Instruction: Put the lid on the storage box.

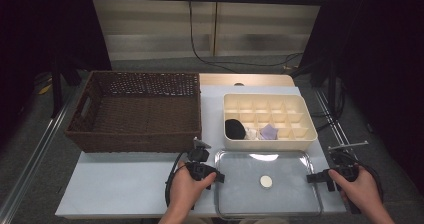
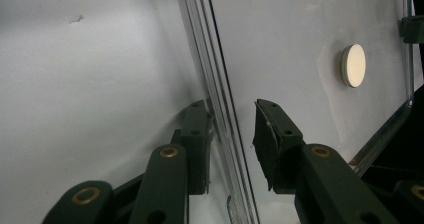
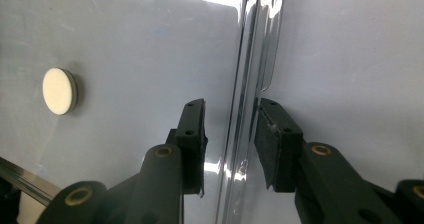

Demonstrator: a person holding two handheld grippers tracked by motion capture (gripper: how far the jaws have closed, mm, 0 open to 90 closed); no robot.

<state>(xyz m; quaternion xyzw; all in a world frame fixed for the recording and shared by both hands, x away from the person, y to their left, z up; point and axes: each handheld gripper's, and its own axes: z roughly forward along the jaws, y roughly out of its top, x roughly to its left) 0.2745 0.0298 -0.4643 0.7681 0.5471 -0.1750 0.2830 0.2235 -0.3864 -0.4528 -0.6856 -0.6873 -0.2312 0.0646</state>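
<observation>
A clear plastic lid (image 1: 240, 194) lies flat at the table's front, with a small white round disc (image 1: 266, 182) at its middle. My left gripper (image 1: 220, 176) stands open at the lid's left edge; in the left gripper view its jaws straddle the clear rim (image 2: 220, 109), and the disc (image 2: 353, 65) lies beyond. My right gripper (image 1: 310, 177) is open at the lid's right edge. In the right gripper view the rim (image 3: 245, 109) runs between its jaws with a gap on each side, and the disc (image 3: 59, 91) sits to the left.
A cream divided organizer box (image 1: 270, 96) stands just behind the lid and holds a black item (image 1: 234, 129), a white item (image 1: 251, 133) and a purple item (image 1: 269, 132). A large brown wicker basket (image 1: 135, 140) fills the back left. Pale tabletop (image 1: 125, 184) lies left of the lid.
</observation>
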